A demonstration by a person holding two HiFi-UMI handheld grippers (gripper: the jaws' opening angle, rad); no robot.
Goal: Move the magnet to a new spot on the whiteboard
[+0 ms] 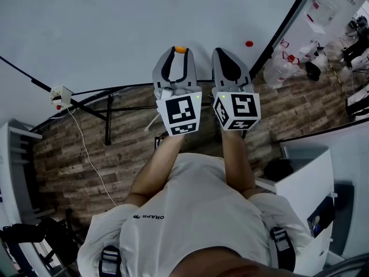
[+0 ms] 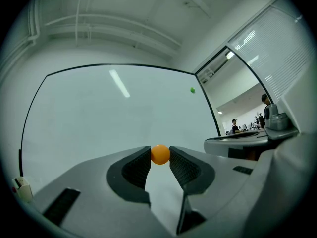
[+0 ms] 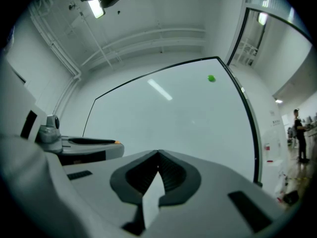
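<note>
Left gripper clenched on the orange magnet at its jaw tips, low at the whiteboard, pinched by the sides, we judge, so it can be pulled off cleanly; right gripper just to its right, jaws together, empty, standing clear

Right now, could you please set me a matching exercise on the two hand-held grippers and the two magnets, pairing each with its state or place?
1 left hand-held gripper
2 right hand-held gripper
3 orange magnet
4 second magnet

a near the right edge of the whiteboard
b jaws together, empty
c closed on a magnet
d between two jaw tips

Pairs: 1-c, 2-b, 3-d, 4-a
</note>
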